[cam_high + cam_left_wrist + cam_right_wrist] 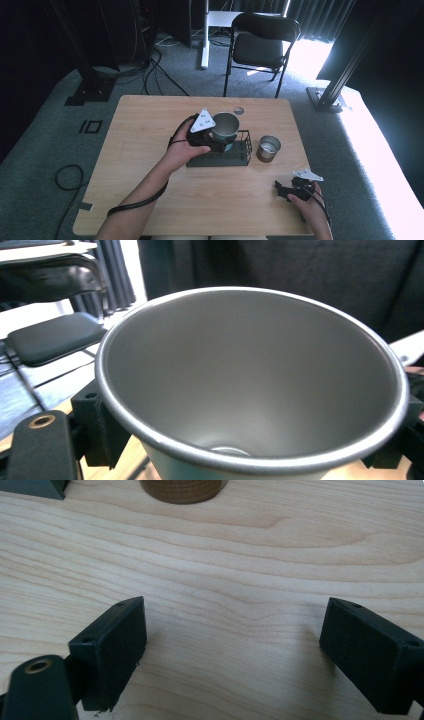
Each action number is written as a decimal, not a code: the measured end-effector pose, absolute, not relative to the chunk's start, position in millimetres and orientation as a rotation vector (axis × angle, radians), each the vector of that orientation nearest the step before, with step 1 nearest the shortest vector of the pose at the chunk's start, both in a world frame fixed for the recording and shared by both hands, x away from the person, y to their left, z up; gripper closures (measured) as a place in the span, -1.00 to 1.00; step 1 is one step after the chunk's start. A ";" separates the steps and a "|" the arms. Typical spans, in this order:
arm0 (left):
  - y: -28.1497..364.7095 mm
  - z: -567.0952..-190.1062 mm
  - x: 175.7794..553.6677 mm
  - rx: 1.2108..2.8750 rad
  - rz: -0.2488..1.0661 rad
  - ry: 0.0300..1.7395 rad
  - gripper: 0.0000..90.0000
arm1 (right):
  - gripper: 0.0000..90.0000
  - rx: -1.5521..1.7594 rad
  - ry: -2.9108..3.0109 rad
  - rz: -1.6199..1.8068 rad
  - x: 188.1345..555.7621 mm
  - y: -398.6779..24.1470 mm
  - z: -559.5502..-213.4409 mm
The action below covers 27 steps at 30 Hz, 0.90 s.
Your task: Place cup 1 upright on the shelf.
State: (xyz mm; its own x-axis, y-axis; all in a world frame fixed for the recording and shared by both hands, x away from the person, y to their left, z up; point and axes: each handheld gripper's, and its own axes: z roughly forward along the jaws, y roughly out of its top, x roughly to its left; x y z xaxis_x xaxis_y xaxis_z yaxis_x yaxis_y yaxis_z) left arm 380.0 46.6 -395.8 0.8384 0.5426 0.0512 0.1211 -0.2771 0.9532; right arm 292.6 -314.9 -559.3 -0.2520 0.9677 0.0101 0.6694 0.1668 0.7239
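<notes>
My left gripper (218,140) clamped on steel cup (226,125) over black wire rack (243,150); cup's base hidden. My right gripper (286,190) gapes, empty, on table (145,125). Second cup (269,148) beside rack.

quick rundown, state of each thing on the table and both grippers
left hand-held gripper: shut on the metal cup, over the wire rack
metal cup: upright, mouth up, looks empty, held at its sides
wire rack: flat on the table, right part bare
second metal cup: upright on the table beside the rack, untouched
right hand-held gripper: open, jaws wide apart, low over bare wood
table: level
</notes>
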 end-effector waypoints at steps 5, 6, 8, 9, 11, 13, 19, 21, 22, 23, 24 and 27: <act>60.3 -396.2 388.8 1.815 0.464 0.540 -0.67 | -0.75 1.546 1.990 0.862 292.6 -314.9 -559.3; 62.1 -396.8 389.7 1.813 0.467 0.545 -0.67 | -0.75 1.546 1.990 0.862 292.6 -314.9 -559.3; 65.8 -398.6 392.1 1.810 0.474 0.554 -0.67 | -0.75 1.546 1.990 0.862 292.6 -314.8 -559.3; 68.6 -400.0 393.8 1.804 0.473 0.565 -0.67 | -0.75 1.545 1.990 0.862 292.6 -314.9 -559.3; 73.0 -402.6 396.6 1.800 0.478 0.581 -0.67 | -0.75 1.546 1.990 0.862 292.6 -314.8 -559.3; 77.3 -405.5 399.0 1.801 0.488 0.592 -0.67 | -0.75 1.545 1.990 0.861 292.6 -314.9 -559.3; 89.8 -414.3 405.5 1.795 0.493 0.624 -0.67 | -0.75 1.547 1.990 0.862 292.5 -314.8 -559.3; 93.3 -418.2 407.2 1.797 0.501 0.631 -0.68 | -0.75 1.547 1.990 0.862 292.5 -314.8 -559.3; 94.4 -419.7 407.9 1.796 0.499 0.634 -0.67 | -0.75 1.547 1.990 0.862 292.5 -314.8 -559.3; 96.4 -422.4 409.0 1.796 0.493 0.640 -0.67 | -0.75 1.547 1.990 0.862 292.5 -314.8 -559.3; 97.2 -424.0 409.5 1.793 0.491 0.643 -0.67 | -0.75 1.547 1.990 0.861 292.5 -314.8 -559.2; 99.6 -430.7 411.3 1.791 0.482 0.648 -0.67 | -0.75 1.547 1.990 0.862 292.5 -314.8 -559.2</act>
